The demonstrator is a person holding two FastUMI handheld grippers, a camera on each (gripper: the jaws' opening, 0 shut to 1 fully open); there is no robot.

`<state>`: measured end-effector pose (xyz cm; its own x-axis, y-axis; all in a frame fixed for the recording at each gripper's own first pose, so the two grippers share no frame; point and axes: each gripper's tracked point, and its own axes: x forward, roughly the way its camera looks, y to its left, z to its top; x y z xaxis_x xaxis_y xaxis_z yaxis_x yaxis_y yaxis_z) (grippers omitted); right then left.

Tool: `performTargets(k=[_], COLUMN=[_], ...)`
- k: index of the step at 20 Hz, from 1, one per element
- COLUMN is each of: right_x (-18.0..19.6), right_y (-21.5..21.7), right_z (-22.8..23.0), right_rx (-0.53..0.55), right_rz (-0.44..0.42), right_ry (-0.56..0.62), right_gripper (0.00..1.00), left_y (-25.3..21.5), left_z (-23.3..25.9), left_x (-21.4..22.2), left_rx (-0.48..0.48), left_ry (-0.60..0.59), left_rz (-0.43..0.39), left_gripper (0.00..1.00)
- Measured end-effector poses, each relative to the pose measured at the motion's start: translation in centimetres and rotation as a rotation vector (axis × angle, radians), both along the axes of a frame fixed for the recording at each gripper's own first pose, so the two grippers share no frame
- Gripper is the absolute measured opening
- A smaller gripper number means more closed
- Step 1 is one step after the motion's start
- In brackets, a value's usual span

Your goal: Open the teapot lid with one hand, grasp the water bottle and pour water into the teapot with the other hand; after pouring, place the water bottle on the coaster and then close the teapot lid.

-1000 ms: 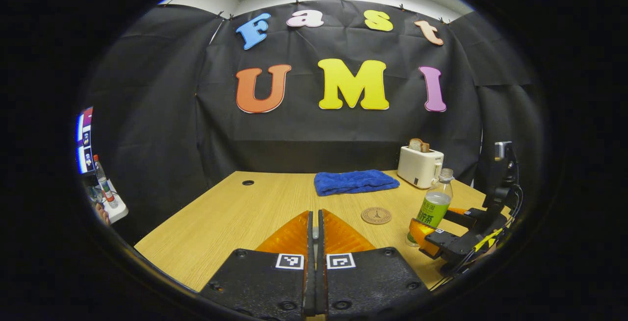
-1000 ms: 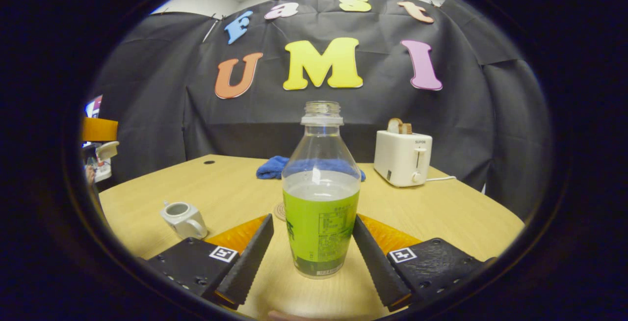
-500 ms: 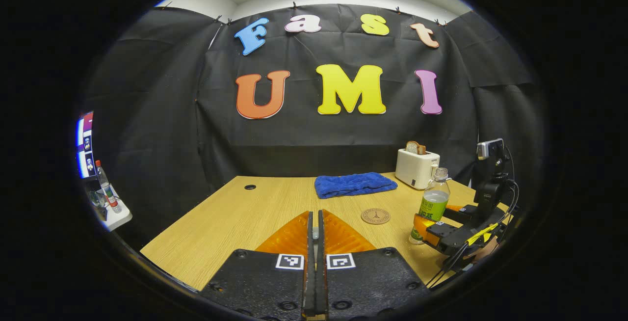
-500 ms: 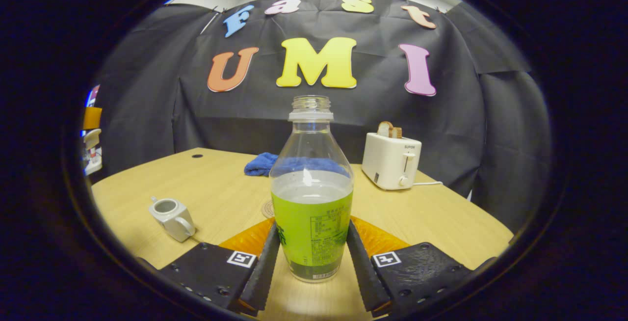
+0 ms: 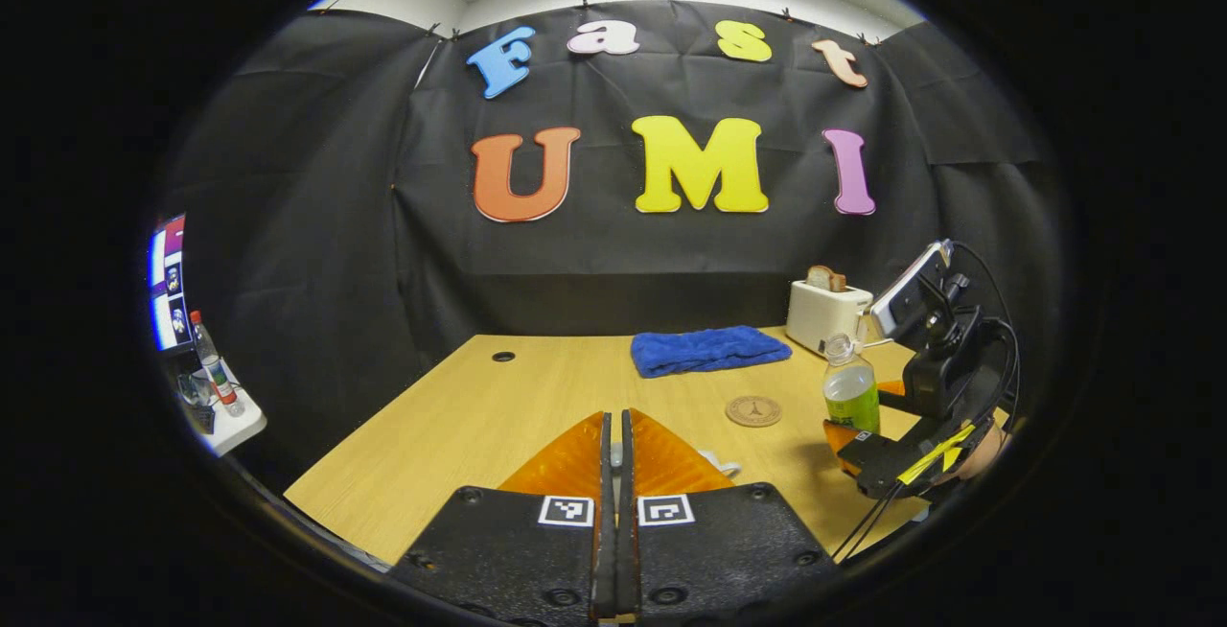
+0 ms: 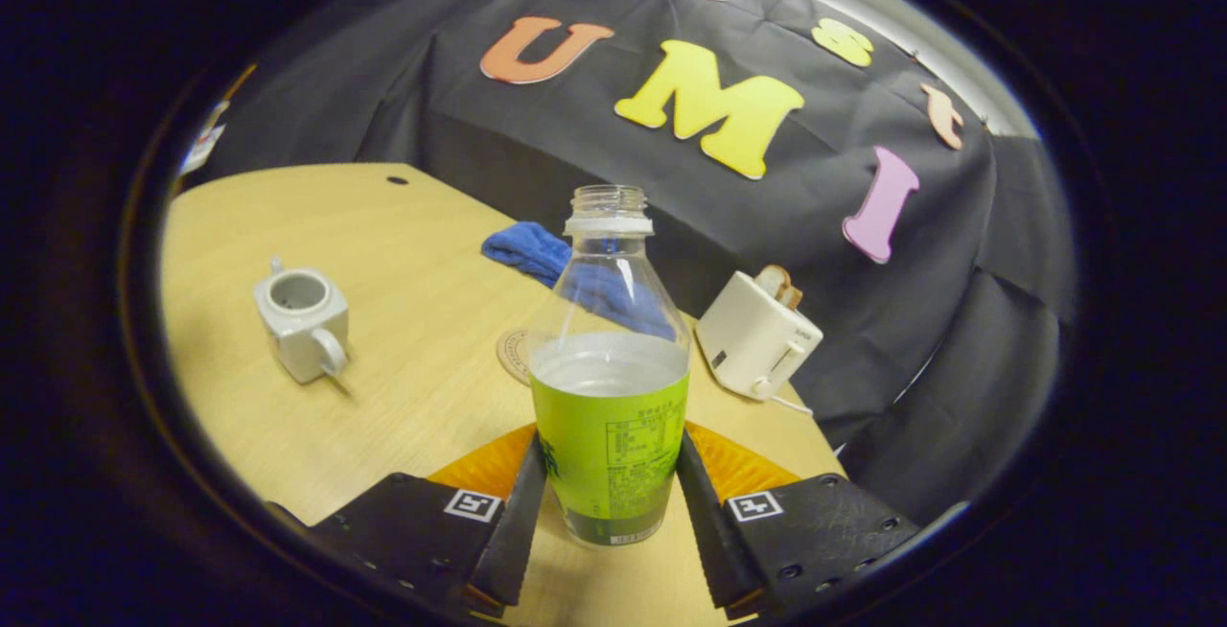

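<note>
1. Right hand-held gripper [image 6: 609, 512] clamped on bottle [image 6: 611, 397], upright, uncapped, clear plastic, part full.
2. Teapot [image 6: 299, 320] far-left of bottle on worktop [image 6: 422, 387]: pale glazed ceramic, squarish, mouth open, lid off.
3. Left hand-held gripper [image 5: 616, 522] closed; lid likely pinched, cannot tell.
4. Coaster [image 5: 753, 410] round, flat, just left of bottle.

Water bottle [image 6: 610, 387]: fine print is carried on the green wrap, too small to be made out.
Coaster [image 5: 753, 410]: a tower-like emblem is printed at its centre; no words can be made out.
Toaster [image 6: 756, 335]: its front marking is too small to be read.
Left gripper [image 5: 616, 421], right gripper [image 6: 610, 443]: square black-and-white coded tags are borne on both bodies.
</note>
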<state>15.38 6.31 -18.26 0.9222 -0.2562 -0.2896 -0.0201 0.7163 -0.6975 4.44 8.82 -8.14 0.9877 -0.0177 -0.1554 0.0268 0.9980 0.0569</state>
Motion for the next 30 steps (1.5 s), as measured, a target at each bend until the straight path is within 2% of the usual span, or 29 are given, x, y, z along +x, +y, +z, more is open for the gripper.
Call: performTargets(k=[5, 11, 15, 20, 30], right_x=[0.7, 1.5, 1.3, 1.9, 2.9], right_y=[1.8, 3.6, 4.5, 5.7, 7.9], right_z=[-0.9, -0.4, 0.3, 1.0, 1.7], right_rx=[-0.245, -0.499, -0.662, -0.825, -1.072], right_rz=[0.078, 0.13, 0.157, 0.211, 0.307], right_ry=[0.013, -0.041, -0.079, -0.111, -0.134], right_gripper=[0.71, 0.72, 0.71, 0.72, 0.72], left_y=[2.1, 3.0, 2.3, 2.5, 4.6], left_z=[-0.7, -1.0, -0.8, -0.6, -1.4], left_x=[0.2, 0.0, 0.0, -0.1, 0.0], left_rx=[-0.065, -0.059, -0.05, -0.035, -0.04], left_ry=[0.022, 0.033, 0.025, 0.019, 0.041], left_rz=[0.033, 0.046, 0.014, 0.009, 0.044], left_gripper=[0.03, 0.03, 0.02, 0.03, 0.03])
